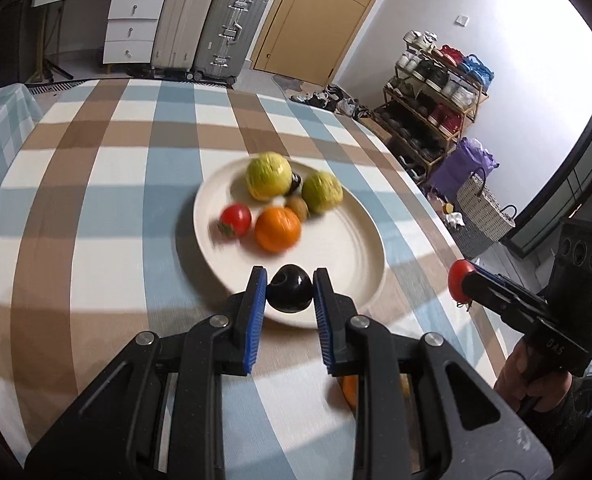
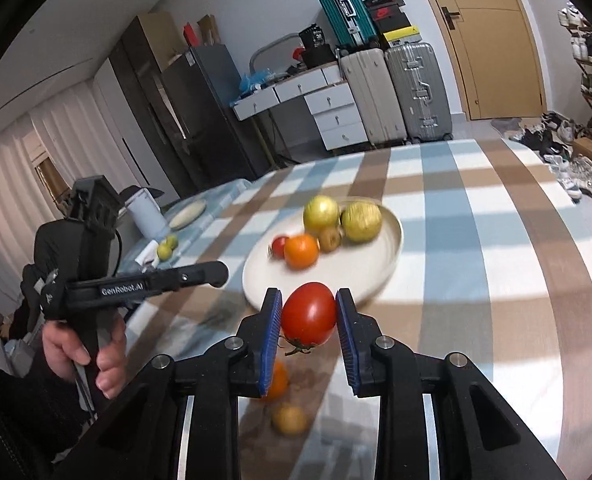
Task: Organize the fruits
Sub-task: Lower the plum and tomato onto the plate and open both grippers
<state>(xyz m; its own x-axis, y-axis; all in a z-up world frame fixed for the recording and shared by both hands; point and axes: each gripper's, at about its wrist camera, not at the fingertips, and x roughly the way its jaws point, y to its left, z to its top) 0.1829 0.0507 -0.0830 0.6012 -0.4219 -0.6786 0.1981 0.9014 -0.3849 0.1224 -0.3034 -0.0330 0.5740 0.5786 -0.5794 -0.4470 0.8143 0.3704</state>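
over the near rim of the cream plate (image 1: 360,248), your left tool (image 1: 289,294) pinches a dark plum (image 1: 289,295) between its blue pads (image 1: 256,312). off to the right, over the checked cloth of the counter (image 1: 96,208), your right tool (image 2: 309,314) pinches a red tomato (image 2: 309,314) with its green stem hanging down; it hangs just near of the plate's edge. on the plate, toward the far side, lie two yellow-green fruits (image 1: 268,176) (image 1: 322,193), with a small brown kiwi (image 1: 298,207) between them, an orange (image 1: 277,229) nearer you and a smaller tomato (image 1: 236,220) to its left. something small and dark shows behind the two green fruits, too blurred to name. on the cloth below your right tool lie another orange (image 2: 277,380) and a small brownish-yellow fruit (image 2: 290,419), both partly hidden or blurred. at the far left end of the counter, seen from the right wrist, stand a white container (image 2: 146,212), a flat pale dish (image 2: 187,213) and a green fruit (image 2: 166,249).
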